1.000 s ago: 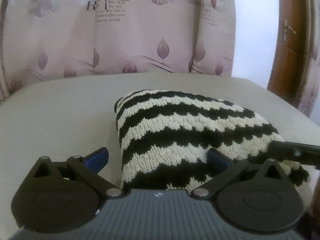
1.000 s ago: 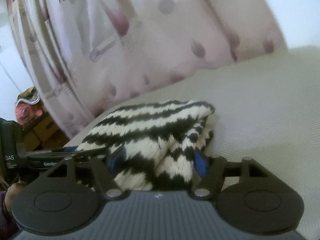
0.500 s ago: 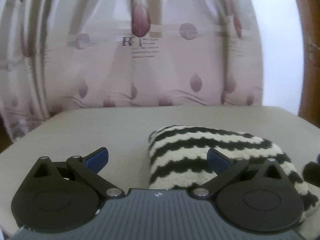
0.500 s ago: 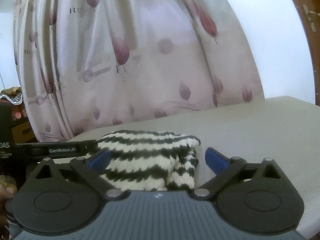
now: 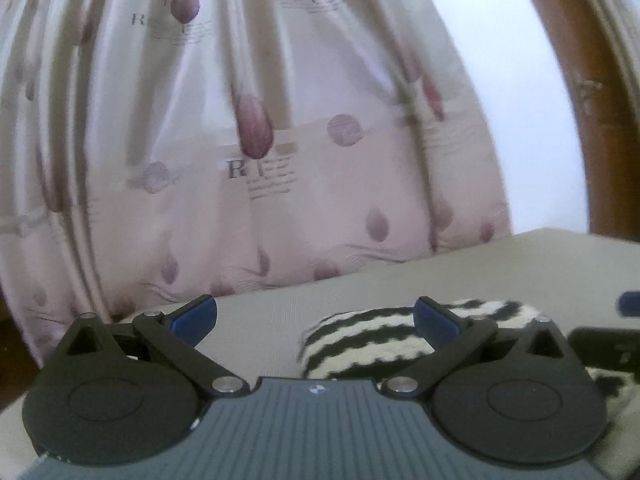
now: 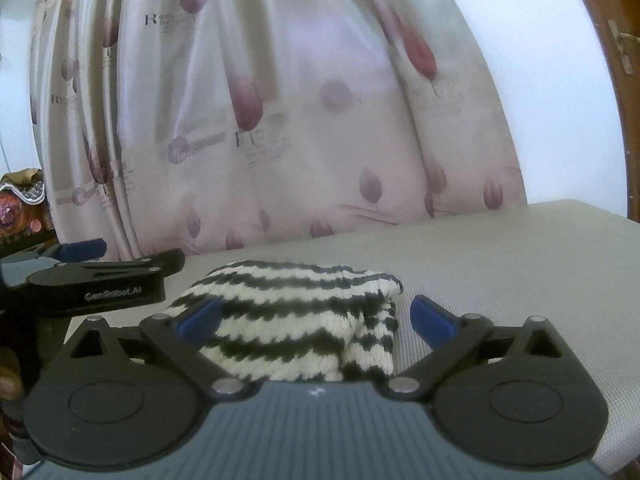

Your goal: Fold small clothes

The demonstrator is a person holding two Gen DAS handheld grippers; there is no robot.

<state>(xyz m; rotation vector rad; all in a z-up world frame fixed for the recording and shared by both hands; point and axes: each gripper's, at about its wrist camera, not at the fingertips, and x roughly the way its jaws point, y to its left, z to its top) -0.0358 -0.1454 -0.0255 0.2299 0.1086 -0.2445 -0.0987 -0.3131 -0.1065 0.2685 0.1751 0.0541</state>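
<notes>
A folded black-and-white striped knit garment (image 6: 296, 320) lies on the grey cushioned surface (image 6: 500, 264). It also shows in the left wrist view (image 5: 372, 340), low and right of centre. My left gripper (image 5: 314, 316) is open and empty, raised behind the garment's left end. My right gripper (image 6: 316, 316) is open and empty, just behind the garment, with the cloth lying between and beyond its blue fingertips (image 6: 430, 314). The left gripper shows in the right wrist view (image 6: 100, 280) at the left edge.
A pale pink curtain (image 5: 260, 160) with purple leaf prints hangs behind the surface. A brown wooden door frame (image 5: 580, 100) stands at the far right. Cluttered objects (image 6: 20, 204) sit at the far left.
Both grippers have pulled back and tilted up from the garment. The right gripper, which was closed in around the cloth, has opened wide. The garment stays folded on the surface.
</notes>
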